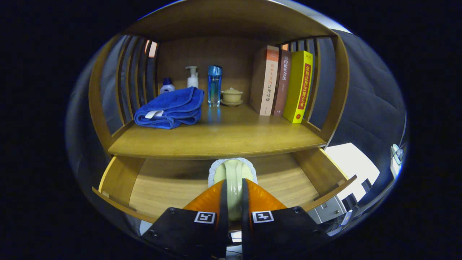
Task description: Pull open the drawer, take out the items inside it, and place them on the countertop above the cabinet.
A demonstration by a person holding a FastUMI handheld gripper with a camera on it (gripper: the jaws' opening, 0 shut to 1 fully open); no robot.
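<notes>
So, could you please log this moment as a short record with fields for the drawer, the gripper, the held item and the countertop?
drawer: open, wooden floor bare where it shows
gripper: fingers closed on a pale green item with a grey fuzzy edge, above the drawer
held item type: cannot tell
countertop: folded blue towel, pump bottle, blue bottle, lidded cup on saucer, three upright books

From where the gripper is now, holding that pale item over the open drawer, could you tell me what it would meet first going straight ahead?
Probably the front edge of the countertop, just beyond the pale item the gripper is shut on above the drawer. Depth is uncertain.
</notes>
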